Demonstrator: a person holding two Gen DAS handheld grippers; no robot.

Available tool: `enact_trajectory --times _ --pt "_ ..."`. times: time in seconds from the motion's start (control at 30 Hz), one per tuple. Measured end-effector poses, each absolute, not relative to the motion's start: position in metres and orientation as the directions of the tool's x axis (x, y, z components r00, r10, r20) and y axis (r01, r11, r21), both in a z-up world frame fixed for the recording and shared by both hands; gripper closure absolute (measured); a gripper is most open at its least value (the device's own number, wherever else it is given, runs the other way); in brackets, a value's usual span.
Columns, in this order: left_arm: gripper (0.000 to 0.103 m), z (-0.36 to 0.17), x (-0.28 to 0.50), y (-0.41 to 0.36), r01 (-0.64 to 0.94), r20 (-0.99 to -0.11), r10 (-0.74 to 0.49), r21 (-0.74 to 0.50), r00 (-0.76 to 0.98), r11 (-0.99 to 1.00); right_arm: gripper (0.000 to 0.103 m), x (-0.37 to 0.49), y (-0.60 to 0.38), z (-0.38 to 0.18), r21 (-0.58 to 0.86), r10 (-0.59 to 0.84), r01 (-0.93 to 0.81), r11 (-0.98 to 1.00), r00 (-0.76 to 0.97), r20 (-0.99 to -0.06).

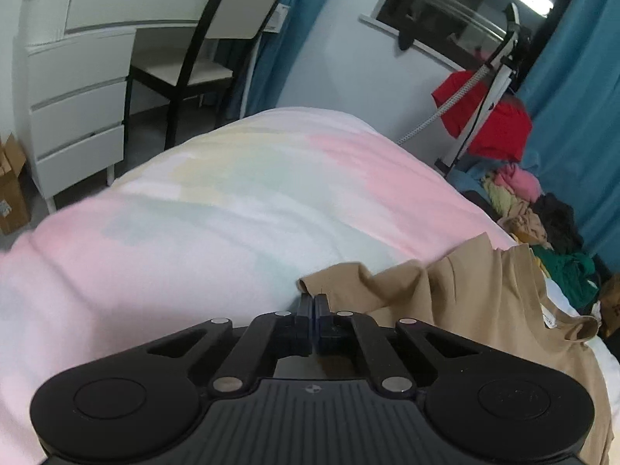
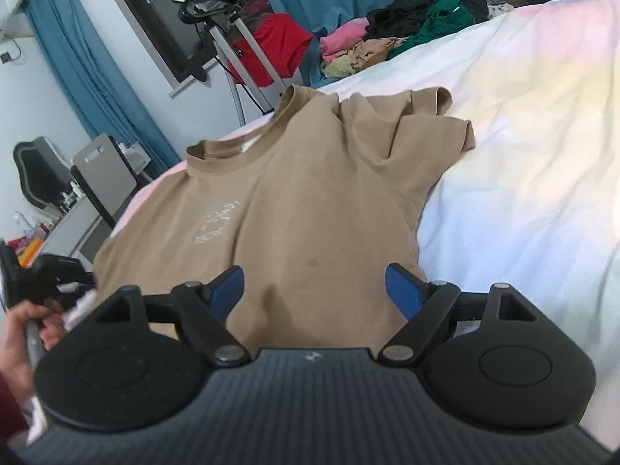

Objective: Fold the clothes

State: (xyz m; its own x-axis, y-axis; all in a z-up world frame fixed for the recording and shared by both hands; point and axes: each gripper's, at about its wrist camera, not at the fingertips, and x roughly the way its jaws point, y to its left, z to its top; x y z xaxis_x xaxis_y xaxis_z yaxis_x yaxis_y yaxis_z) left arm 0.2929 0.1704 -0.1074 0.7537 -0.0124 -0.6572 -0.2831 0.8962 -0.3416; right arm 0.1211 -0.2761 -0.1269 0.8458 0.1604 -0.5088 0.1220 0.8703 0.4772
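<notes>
The tan T-shirt (image 2: 294,193) lies face-up on the pastel bedspread (image 2: 523,155), its long axis running from my fingers away to the collar. My right gripper (image 2: 314,290) hovers wide open over the hem, holding nothing. My left gripper (image 1: 313,302) is fully closed at a sleeve edge; whether cloth is pinched I cannot tell. Fabric is wrinkled, with faint chest print.

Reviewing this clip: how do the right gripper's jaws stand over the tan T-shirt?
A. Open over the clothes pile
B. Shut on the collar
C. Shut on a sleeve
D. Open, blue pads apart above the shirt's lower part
D: in the right wrist view the right gripper has its blue pads spread wide, with the lower body of the T-shirt showing between them, not pinched.
</notes>
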Motion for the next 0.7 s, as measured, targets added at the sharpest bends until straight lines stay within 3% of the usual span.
enact_trajectory --times 0.23,0.37,0.47,0.57,0.67,0.7 --pt "0.103 -0.043 0.326 0.191 -0.366 -0.661 0.152 -0.198 0.735 0.909 0.021 0.120 -0.275 -0.126 0.468 0.147 0.129 0.874 0.850 -0.507" --pt "0.103 -0.004 0.347 0.187 -0.457 -0.621 0.364 0.011 0.694 0.889 0.022 0.120 -0.279 -0.125 0.468 0.136 0.140 0.872 0.850 -0.509" --pt "0.101 0.004 0.351 0.186 -0.460 -0.619 0.388 0.049 0.683 0.887 0.022 0.122 -0.281 -0.126 0.467 0.131 0.145 0.872 0.850 -0.509" --pt "0.092 -0.008 0.347 0.189 -0.438 -0.674 0.318 -0.009 0.667 0.899 0.022 0.121 -0.283 -0.126 0.475 0.137 0.146 0.868 0.849 -0.511" --pt "0.064 -0.031 0.341 0.188 -0.428 -0.708 0.274 -0.044 0.651 0.903 0.022 0.120 -0.284 -0.126 0.488 0.145 0.145 0.861 0.849 -0.508" --pt "0.050 -0.038 0.338 0.188 -0.426 -0.716 0.261 -0.057 0.647 0.903 0.022 0.120 -0.285 -0.127 0.493 0.148 0.146 0.858 0.849 -0.508"
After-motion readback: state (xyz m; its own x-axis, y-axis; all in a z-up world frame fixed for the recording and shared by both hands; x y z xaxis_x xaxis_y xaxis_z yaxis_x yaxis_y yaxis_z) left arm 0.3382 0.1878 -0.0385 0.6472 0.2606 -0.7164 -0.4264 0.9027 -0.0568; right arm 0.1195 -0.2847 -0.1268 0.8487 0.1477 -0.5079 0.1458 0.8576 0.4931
